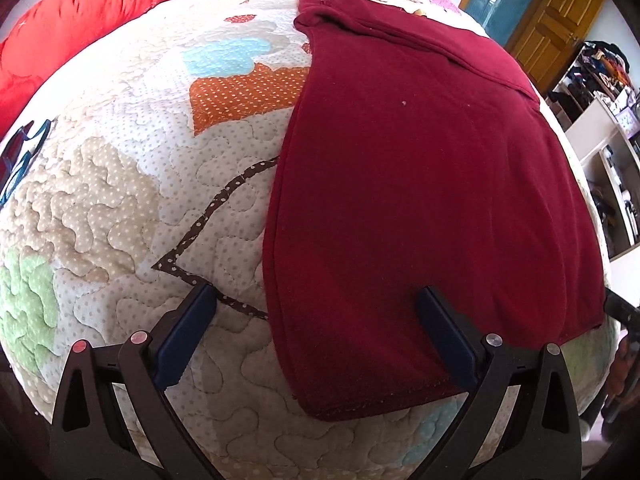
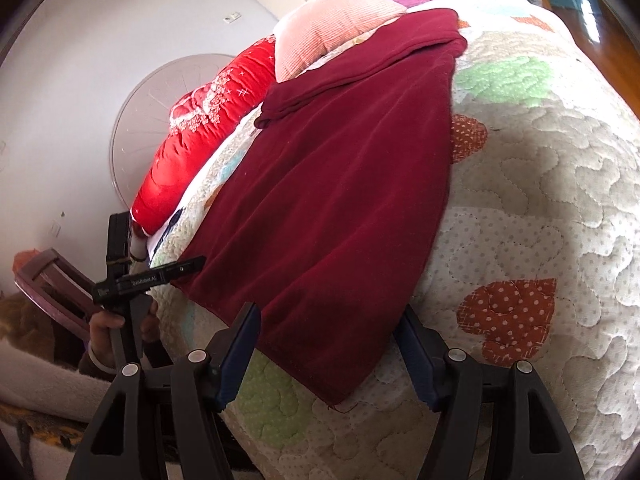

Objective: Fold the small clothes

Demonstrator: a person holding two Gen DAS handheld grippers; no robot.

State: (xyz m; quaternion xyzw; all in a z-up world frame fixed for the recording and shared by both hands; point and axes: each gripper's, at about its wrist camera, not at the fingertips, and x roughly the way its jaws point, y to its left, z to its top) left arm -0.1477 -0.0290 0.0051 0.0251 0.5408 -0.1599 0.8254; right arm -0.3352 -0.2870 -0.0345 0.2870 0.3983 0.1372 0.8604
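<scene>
A dark red garment (image 1: 420, 184) lies flat on the quilted bed, its far end folded over into a band. It also shows in the right wrist view (image 2: 340, 184). My left gripper (image 1: 316, 300) is open, just above the garment's near left corner, with one finger over the quilt and one over the cloth. My right gripper (image 2: 328, 316) is open, straddling the garment's near right corner. The left gripper also shows in the right wrist view (image 2: 176, 270), held in a hand at the garment's other near corner.
The patchwork quilt (image 1: 120, 200) covers the bed. A red duvet (image 1: 100, 12) and a pink pillow (image 2: 332, 28) lie at the head of the bed. Shelves (image 1: 608, 140) and a wooden door (image 1: 556, 20) stand to the right. A wooden chair (image 2: 52, 280) is at the left.
</scene>
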